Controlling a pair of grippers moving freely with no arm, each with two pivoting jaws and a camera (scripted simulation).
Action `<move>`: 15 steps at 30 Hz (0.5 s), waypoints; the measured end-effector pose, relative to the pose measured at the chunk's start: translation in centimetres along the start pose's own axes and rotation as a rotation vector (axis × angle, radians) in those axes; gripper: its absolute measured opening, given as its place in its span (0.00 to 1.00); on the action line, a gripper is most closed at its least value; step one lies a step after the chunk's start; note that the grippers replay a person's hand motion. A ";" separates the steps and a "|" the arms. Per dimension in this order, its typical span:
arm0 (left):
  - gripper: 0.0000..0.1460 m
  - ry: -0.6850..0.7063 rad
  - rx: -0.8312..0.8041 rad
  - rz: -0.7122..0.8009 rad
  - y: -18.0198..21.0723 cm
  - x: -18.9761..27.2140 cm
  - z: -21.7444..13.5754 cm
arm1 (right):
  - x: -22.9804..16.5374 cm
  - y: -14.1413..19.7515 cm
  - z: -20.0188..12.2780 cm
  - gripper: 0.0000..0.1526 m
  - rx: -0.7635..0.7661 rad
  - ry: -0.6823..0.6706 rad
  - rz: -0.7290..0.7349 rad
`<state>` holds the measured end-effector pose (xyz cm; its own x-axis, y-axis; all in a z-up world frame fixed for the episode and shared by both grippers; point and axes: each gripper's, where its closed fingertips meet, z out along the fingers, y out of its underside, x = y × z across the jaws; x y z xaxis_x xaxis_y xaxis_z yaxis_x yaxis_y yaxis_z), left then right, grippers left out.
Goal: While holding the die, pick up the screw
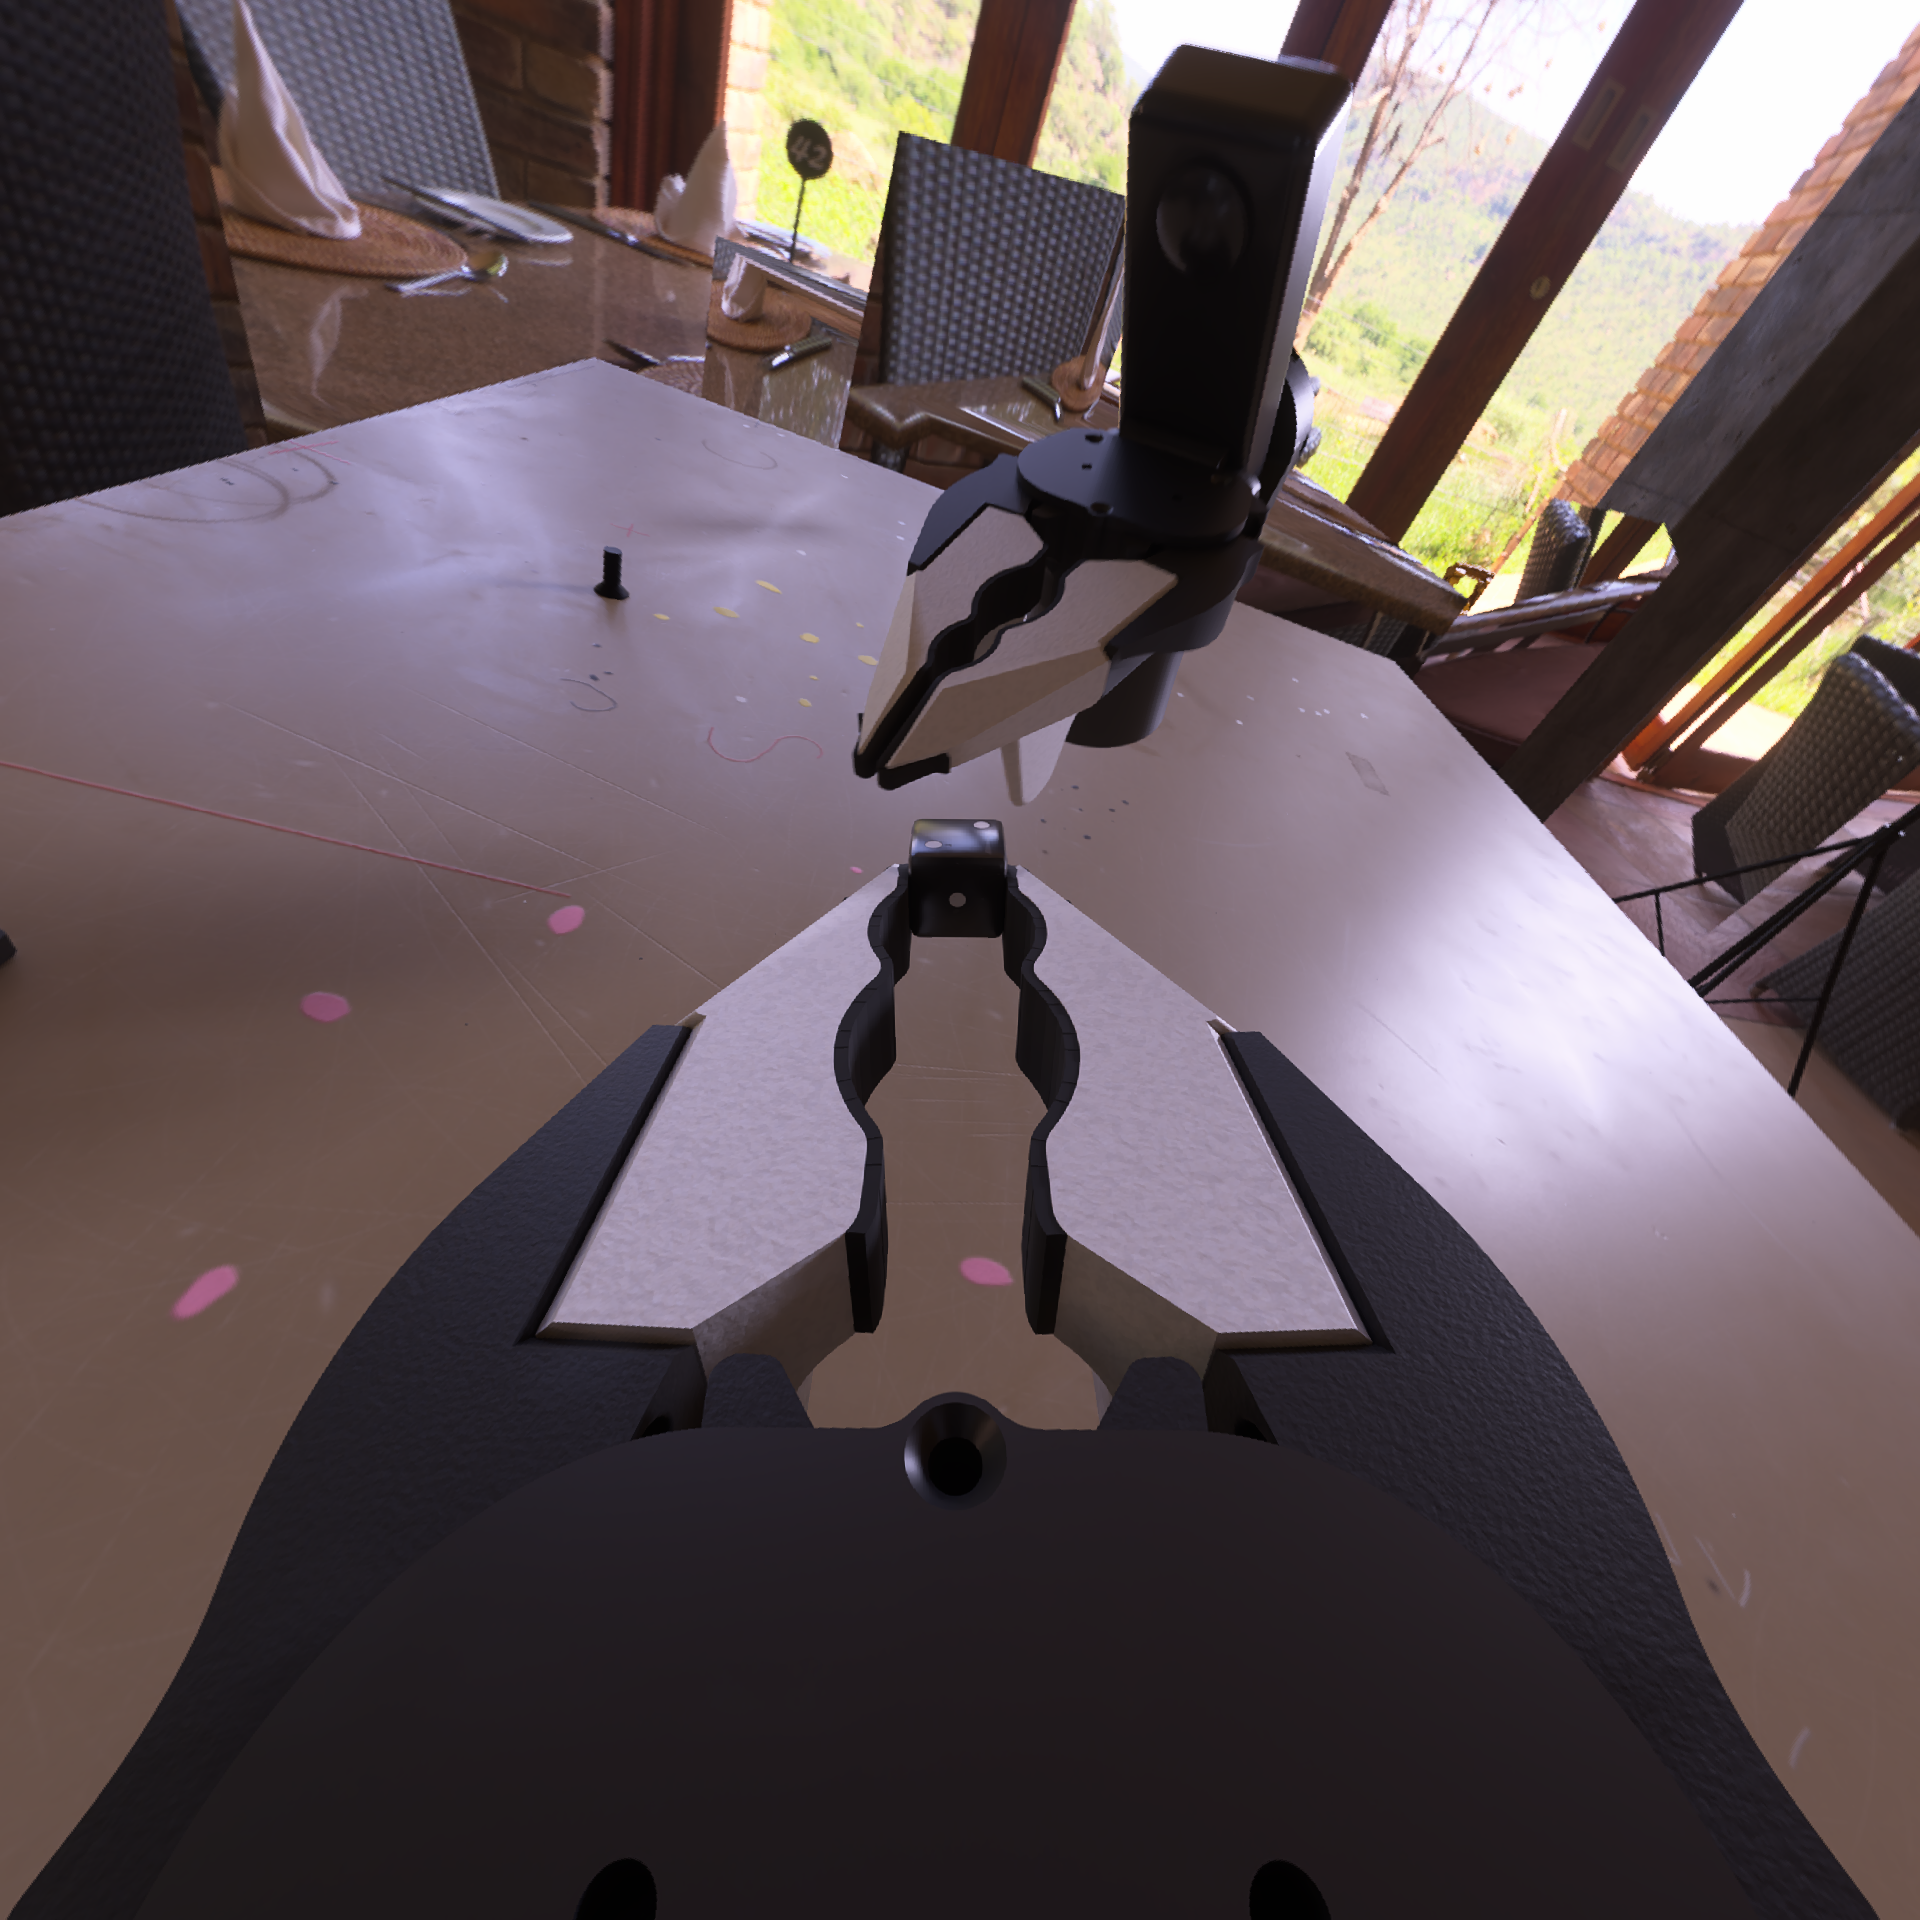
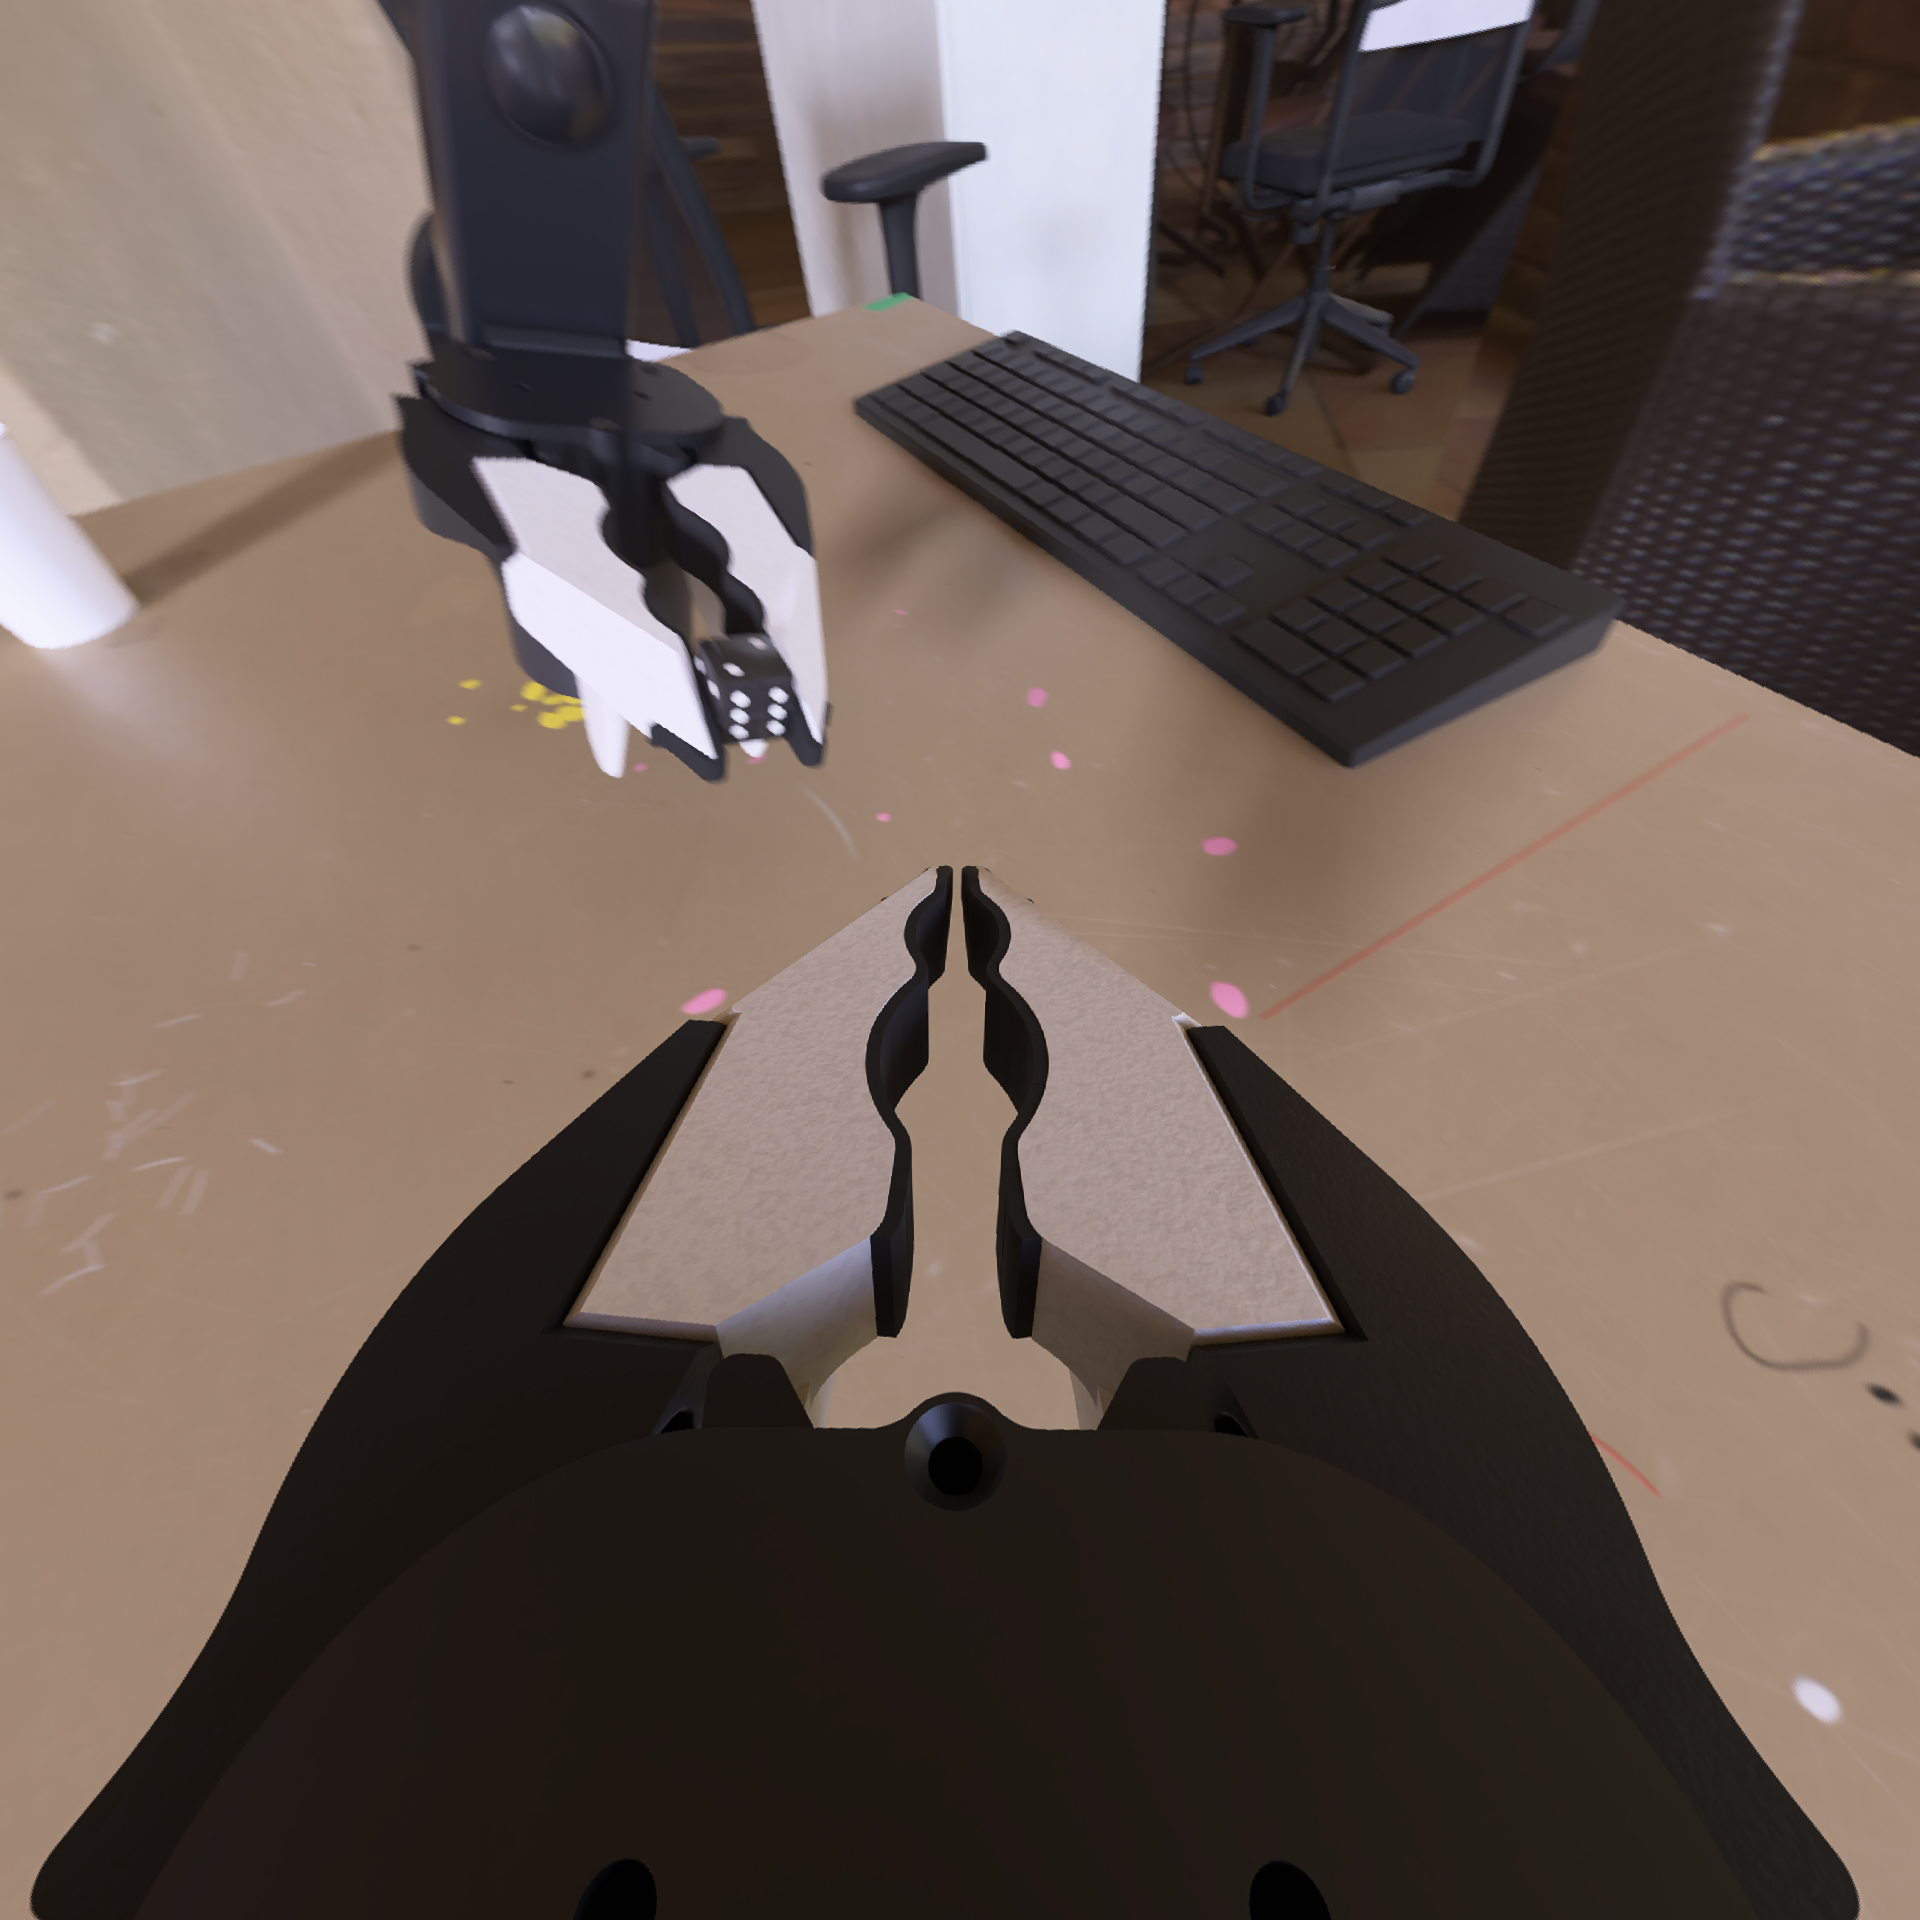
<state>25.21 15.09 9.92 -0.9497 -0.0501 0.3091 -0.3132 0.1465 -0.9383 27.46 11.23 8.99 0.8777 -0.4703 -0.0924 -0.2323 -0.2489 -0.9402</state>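
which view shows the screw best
The left wrist view. The screw stands head-down on the table, unobstructed, left of the shut right gripper. The right wrist view does not show it at all.

Left gripper (image 1: 956, 883) is angled down toward the tabletop (image 1: 312, 1039) with its jaws parted only partway, tips pressed against something small and dark on both sides. From the right wrist view you can see the same gripper (image 2: 764, 743) hanging tips-down, clear of the surface, black body above, white finger plates below.

Right gripper (image 2: 956, 873) has its jaws pulled nearly together, just a thin slit between the tips and nothing in there. In the left wrist view it (image 1: 883, 764) sits up off the tabletop, tilted, tips pointing down and to the left, just past the left gripper's tips.
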 end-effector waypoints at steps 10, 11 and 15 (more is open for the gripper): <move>0.11 -0.036 -0.001 -0.009 0.1 -0.5 0.1 | 3.2 0.9 -0.6 0.01 -0.002 0.136 0.029; 0.11 -0.049 -0.008 -0.002 0.2 -0.7 0.1 | 3.3 0.8 -0.7 0.01 0.004 0.143 0.028; 0.11 -0.168 -0.084 0.035 1.4 -2.4 0.2 | 4.5 1.4 -1.0 0.01 -0.019 0.200 0.046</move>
<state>27.06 15.26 7.88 -0.9485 -0.2069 0.2397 -0.2857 0.2328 -0.9296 30.64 7.90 7.60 0.7655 -0.6399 -0.0668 -0.2803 -0.2383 -0.9298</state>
